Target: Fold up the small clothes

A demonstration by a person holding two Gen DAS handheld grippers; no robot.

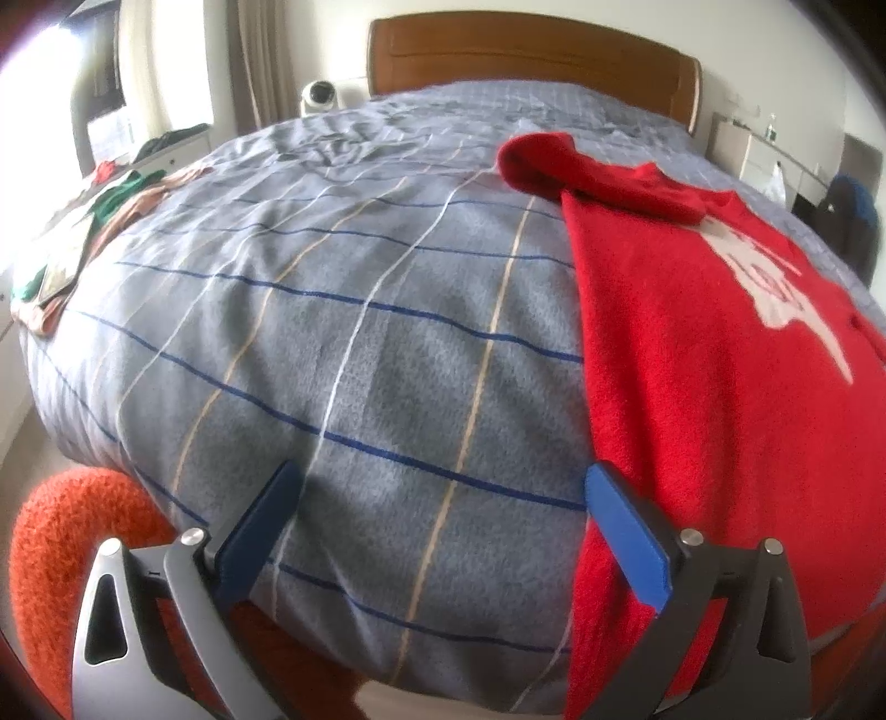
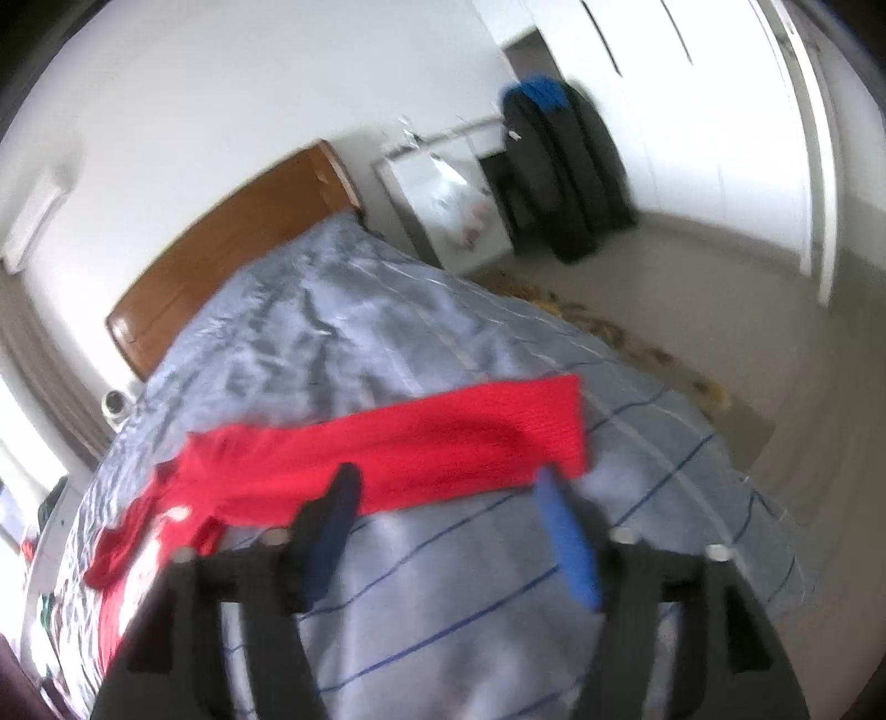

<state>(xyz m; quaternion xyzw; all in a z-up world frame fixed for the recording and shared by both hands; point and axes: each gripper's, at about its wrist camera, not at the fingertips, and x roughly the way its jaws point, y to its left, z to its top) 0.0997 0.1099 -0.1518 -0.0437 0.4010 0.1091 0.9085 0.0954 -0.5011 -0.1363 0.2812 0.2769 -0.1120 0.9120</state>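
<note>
A red knit sweater (image 1: 720, 354) with a white pattern lies flat on the right side of the bed, its near hem hanging over the bed's front edge; one sleeve (image 1: 587, 171) is folded across its top. My left gripper (image 1: 443, 482) is open and empty above the blue checked duvet (image 1: 360, 332), its right finger (image 1: 626, 543) beside the sweater's left edge. In the blurred right wrist view the other sleeve (image 2: 443, 443) stretches out to the right. My right gripper (image 2: 448, 487) is open and empty just in front of it.
A pile of green and tan clothes (image 1: 83, 232) lies at the bed's far left edge. An orange fuzzy item (image 1: 61, 543) sits low on the left. A wooden headboard (image 1: 526, 50), a white nightstand (image 2: 443, 199) and a dark backpack (image 2: 565, 166) stand at the back.
</note>
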